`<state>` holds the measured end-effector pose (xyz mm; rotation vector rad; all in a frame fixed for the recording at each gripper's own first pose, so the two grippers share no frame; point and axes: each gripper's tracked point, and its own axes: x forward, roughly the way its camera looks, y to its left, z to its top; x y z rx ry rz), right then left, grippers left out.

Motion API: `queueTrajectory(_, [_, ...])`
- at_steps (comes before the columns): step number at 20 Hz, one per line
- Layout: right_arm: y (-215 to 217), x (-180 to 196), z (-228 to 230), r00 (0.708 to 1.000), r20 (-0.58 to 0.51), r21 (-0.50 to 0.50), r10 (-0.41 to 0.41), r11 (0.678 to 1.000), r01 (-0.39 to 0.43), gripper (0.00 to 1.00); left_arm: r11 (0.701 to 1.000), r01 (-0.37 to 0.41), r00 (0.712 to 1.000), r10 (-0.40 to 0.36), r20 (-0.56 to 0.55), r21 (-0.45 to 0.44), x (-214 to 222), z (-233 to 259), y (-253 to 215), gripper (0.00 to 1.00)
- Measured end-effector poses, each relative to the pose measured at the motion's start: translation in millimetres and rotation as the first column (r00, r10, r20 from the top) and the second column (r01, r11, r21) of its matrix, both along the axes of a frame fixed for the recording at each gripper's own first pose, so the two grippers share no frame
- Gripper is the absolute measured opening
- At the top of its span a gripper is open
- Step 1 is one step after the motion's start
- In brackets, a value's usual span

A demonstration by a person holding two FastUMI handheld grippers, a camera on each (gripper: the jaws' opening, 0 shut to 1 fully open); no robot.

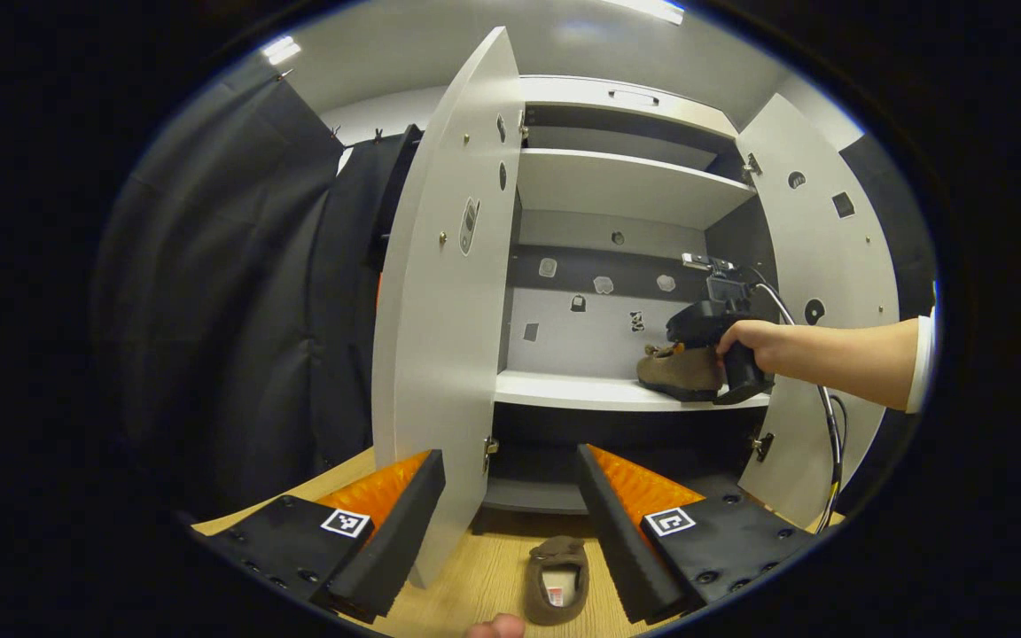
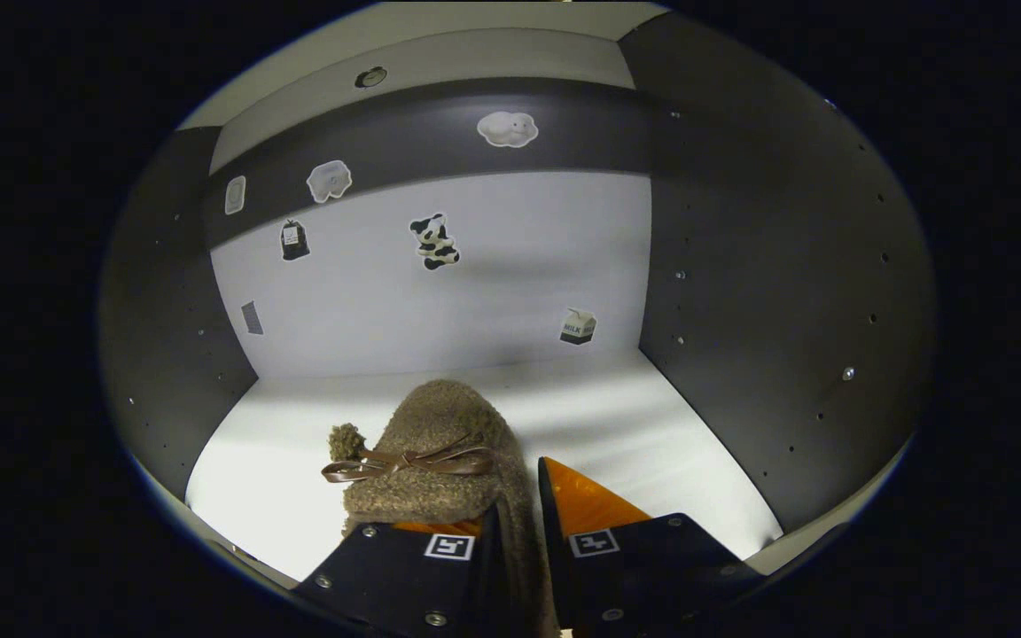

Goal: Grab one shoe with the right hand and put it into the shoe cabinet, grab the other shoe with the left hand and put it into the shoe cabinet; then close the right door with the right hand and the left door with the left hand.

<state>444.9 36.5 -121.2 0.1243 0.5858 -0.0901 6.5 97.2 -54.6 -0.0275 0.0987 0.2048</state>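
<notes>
Left gripper [image 1: 510,496]: held wide apart, nothing between the fingers, nothing touched. It is seen low in the left gripper view, raised above a wooden floor [image 1: 475,576] in front of the cabinet [image 1: 626,186].

Second shoe [image 1: 557,580]: laid on the floor between and below the left fingers, opening up, apart from them.

Right gripper [image 2: 519,523]: closed to a narrow gap on the side wall of the first shoe [image 2: 440,461], which is clamped between both fingers, as seen in the right gripper view. In the left gripper view the same gripper [image 1: 710,332] is seen farther off, held by a hand [image 1: 754,341] reaching into the cabinet.

First shoe: brown, fuzzy, with a bow and a pompom on top. It is placed on the white middle shelf [image 2: 652,434], toward its right end, toe toward the back wall.

Cabinet: white, both doors stood open. The left door [image 1: 440,292] is swung out toward the left gripper; the right door [image 1: 816,292] is swung out behind the forearm.

Back wall [image 2: 493,283]: several small stickers are stuck on it.
</notes>
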Motion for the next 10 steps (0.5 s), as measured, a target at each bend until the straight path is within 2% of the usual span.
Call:
queueTrajectory(4, [-7, -16, 7, 0.999, -0.019, 0.022, 0.035, 0.999, -0.034, 0.36, 1.0, 0.007, 1.0, -0.007, -0.011, -0.009, 6, -7, 0, 0.96])
queueTrajectory(7, [-10, -29, 21, 0.998, -0.004, -0.004, 0.065, 0.998, -0.065, 0.58, 1.0, 0.018, 1.0, -0.018, -0.003, -0.008, 8, -7, -3, 0.97])
queueTrajectory(9, [-9, -38, 39, 0.996, 0.034, 0.001, 0.081, 0.997, -0.081, 0.85, 1.0, 0.026, 1.0, -0.026, -0.002, -0.011, 10, -7, -6, 0.96])
queueTrajectory(10, [-8, -45, 46, 0.995, 0.044, 0.0, 0.091, 0.996, -0.091, 0.9, 0.999, 0.03, 1.0, -0.03, -0.002, -0.013, 10, -7, -8, 0.97])
